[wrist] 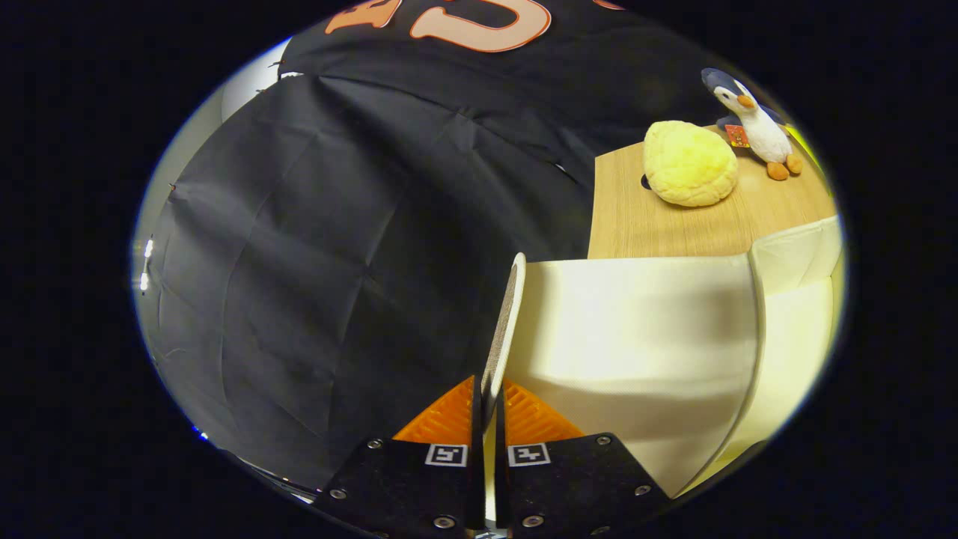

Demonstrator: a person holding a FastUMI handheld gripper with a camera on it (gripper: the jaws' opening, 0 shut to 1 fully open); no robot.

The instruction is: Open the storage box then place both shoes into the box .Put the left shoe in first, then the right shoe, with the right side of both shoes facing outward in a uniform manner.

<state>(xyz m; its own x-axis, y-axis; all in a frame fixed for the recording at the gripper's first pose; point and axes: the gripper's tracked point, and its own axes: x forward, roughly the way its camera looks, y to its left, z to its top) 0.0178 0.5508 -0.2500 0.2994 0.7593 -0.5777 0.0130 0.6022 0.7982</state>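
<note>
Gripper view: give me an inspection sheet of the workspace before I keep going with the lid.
Surface: wooden tabletop beyond the box.
Job's things: cream storage box; its thin lid flap stands edge-on, running between the fingers. Shoes: nothing seen.
Clutter: yellow plush ball and toy penguin on the tabletop, side by side.
Grippers: claw shut on the lid flap, both fingers pressing its edge.
Cables: nothing seen.
Surroundings: black cloth wall behind.

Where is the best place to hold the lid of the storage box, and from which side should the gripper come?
Grip the lid by its thin free edge, coming edge-on, as the gripper does now: both fingers pinch that edge. The lid's cream face is too broad to span.
</note>
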